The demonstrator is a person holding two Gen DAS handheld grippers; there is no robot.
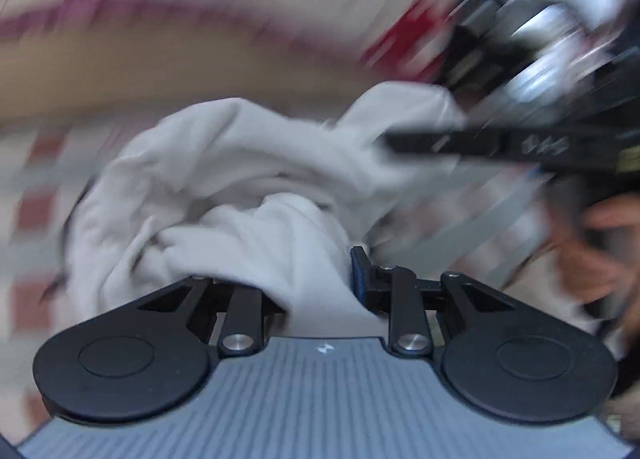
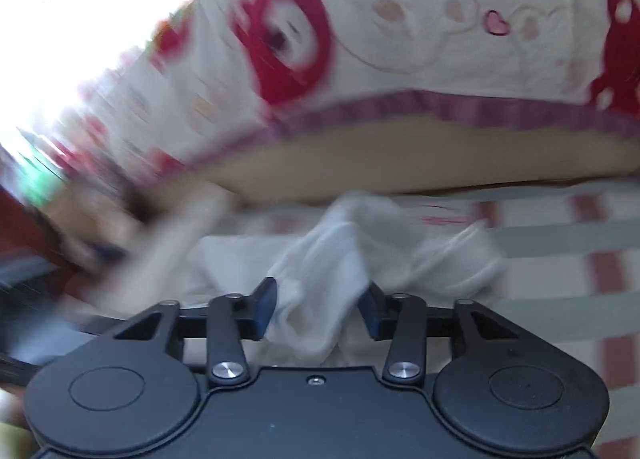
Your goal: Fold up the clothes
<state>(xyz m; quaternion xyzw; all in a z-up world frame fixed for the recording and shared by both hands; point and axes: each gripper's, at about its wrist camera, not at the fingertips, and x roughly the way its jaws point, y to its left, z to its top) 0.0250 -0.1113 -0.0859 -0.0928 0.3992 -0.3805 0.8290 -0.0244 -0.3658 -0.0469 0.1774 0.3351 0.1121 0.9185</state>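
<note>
Gripping a bunched white garment [image 2: 320,259] from both ends, the right gripper [image 2: 316,307] has its jaws partly closed around a fold, while the left gripper [image 1: 320,279] has cloth heaped over its jaws, so its hold can't be told. The garment sits crumpled over the striped sheet [image 2: 560,243]; I'd say spread it flat and taut, finding edges before creasing.

White garment [image 2: 320,259] bunched between right gripper [image 2: 316,301] jaws, striped sheet [image 2: 560,243] beneath.
</note>
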